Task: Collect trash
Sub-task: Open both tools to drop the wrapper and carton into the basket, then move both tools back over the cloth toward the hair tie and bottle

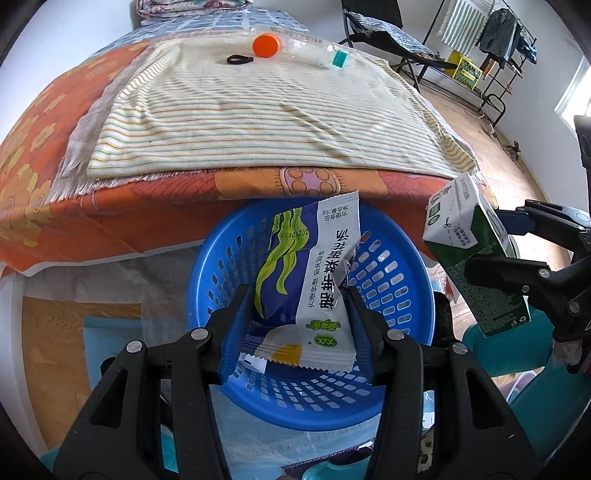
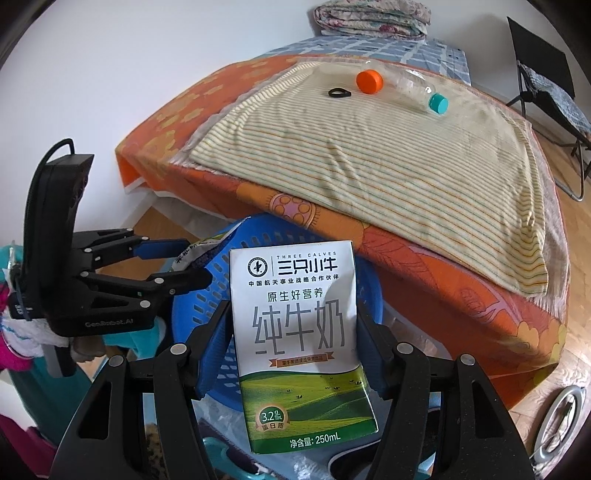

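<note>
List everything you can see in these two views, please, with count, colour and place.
Snack packet: 1, white, blue and green, in the left gripper over the basket.
Milk carton: 1, white and green, in the right gripper.
Basket: 1, blue, below the bed edge.
Plastic bottles: 2, clear, orange cap and teal cap, lying on the striped cloth.
Hair tie: 1, black, beside the orange cap.
Striped cloth: 1, cream, on the orange bedspread.
Folded blanket: 1, floral, far end.
Left gripper: black, blue pads.
Right gripper: same.
</note>
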A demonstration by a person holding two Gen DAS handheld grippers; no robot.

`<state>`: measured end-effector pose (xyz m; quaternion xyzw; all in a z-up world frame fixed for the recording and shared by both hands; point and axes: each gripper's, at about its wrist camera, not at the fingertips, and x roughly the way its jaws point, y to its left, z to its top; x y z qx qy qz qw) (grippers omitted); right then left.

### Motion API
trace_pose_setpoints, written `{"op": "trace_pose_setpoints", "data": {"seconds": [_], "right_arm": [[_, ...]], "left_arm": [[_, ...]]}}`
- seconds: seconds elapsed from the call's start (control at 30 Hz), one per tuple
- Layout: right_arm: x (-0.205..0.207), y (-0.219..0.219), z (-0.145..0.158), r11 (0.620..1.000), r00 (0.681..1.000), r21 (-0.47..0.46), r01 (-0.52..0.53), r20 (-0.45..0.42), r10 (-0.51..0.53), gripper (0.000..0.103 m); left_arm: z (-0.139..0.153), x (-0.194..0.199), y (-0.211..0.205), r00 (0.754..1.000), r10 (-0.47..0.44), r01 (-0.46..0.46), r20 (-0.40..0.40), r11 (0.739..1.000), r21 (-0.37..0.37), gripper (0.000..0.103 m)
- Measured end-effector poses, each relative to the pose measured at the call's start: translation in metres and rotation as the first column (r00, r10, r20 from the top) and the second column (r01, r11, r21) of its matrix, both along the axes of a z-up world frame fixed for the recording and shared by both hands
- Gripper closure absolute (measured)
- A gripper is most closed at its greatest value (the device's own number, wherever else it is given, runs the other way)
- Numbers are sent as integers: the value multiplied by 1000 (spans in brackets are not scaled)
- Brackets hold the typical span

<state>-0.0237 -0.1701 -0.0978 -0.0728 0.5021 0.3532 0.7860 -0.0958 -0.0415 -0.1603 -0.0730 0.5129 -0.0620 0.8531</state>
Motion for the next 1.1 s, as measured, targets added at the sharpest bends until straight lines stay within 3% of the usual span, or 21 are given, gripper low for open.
{"op": "trace_pose_setpoints", "data": {"seconds": [0.2,0.3,0.4,1.1], "right_arm": [[3,1,-1,1000,1000,-7,12,0,-12,40],[4,1,-1,1000,1000,-4,18,0,-18,39],[5,-1,-1,999,1000,-2,32,-1,-32,35],[16,-9,13,996,997,45,77,7,-77,35]], "left_arm": [[0,2,0,1000,3,-3,0,1000,2,51],[0,1,1,1000,19,-19,5,1000,3,40],[1,2,3,1000,25,-25,6,1000,2,39],[13,16,5,999,33,-33,13,999,-14,39]]}}
